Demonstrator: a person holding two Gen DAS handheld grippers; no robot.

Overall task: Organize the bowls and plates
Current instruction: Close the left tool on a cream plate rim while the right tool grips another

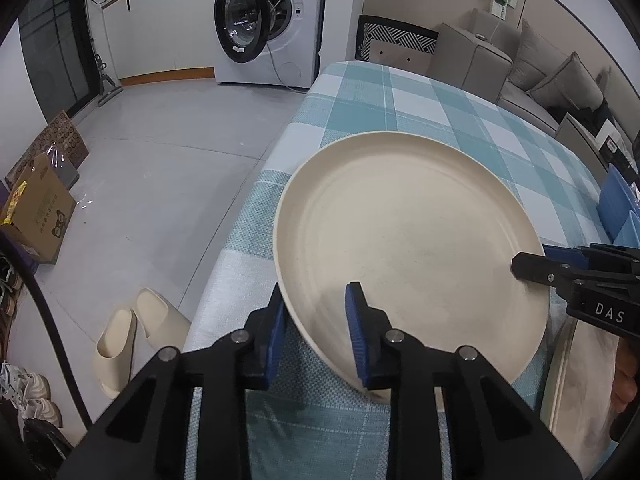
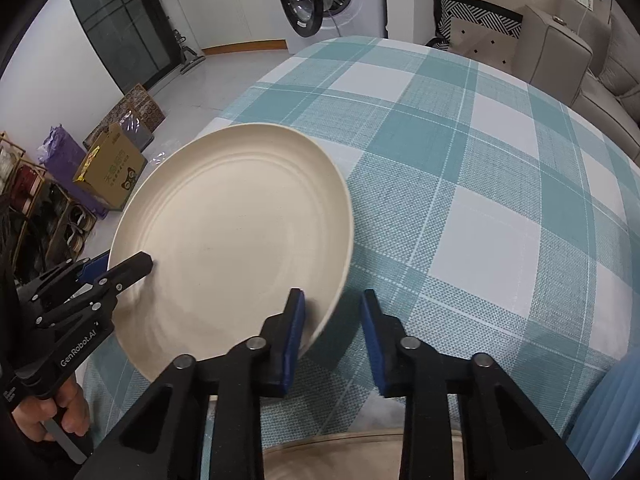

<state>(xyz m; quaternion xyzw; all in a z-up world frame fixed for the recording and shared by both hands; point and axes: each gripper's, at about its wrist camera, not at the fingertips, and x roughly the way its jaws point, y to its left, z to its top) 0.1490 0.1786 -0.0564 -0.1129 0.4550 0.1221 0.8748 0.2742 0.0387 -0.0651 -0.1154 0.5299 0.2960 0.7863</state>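
Observation:
A large cream plate (image 1: pixel 404 248) is held tilted above the checked tablecloth (image 1: pixel 420 96); it also shows in the right wrist view (image 2: pixel 236 240). My left gripper (image 1: pixel 318 328) has its jaws astride the plate's near rim, one finger under and one on top. My right gripper (image 2: pixel 332 336) straddles the plate's opposite rim with a wider gap; its pads (image 2: pixel 296 332) look apart from the rim. The right gripper also shows at the right of the left wrist view (image 1: pixel 532 268). The left gripper also shows at the left of the right wrist view (image 2: pixel 120 268).
A second cream dish (image 2: pixel 340 452) lies under my right gripper near the table's front edge. Blue items (image 1: pixel 616 204) stand at the table's right side. The table's left edge (image 1: pixel 256 184) drops to a floor with slippers (image 1: pixel 132 332), a cardboard box (image 1: pixel 36 212) and a washing machine (image 1: pixel 264 20).

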